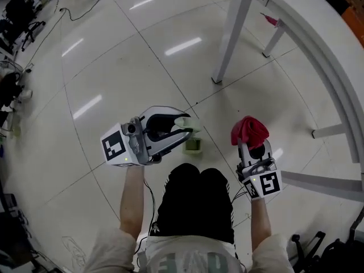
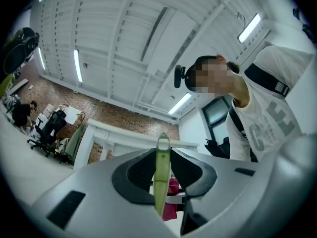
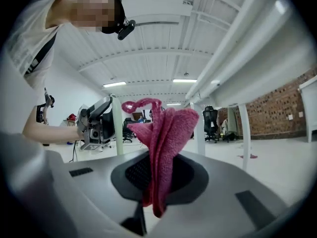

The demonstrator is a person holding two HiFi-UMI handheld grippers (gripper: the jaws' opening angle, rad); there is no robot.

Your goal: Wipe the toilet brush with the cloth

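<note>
Green toilet brush point(image 2: 161, 175) stands upright, pinched by left tongs point(image 1: 189, 128); right tongs point(image 1: 251, 143) clamp pink cloth point(image 3: 167, 128).

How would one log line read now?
left gripper: shut on toilet brush | right gripper: shut on cloth | toilet brush and cloth: apart

I count two of these tools: my left hand-held gripper point(image 1: 183, 131) and my right hand-held gripper point(image 1: 251, 147). One pale green plastic toilet brush point(image 2: 161, 182) is clamped in my left, and one crimson terry cloth point(image 3: 166, 138) in my right. One small green square container point(image 1: 194, 145) lies near my left hand-held gripper's tip. One white bench point(image 1: 318, 44) stands ahead of my right.
</note>
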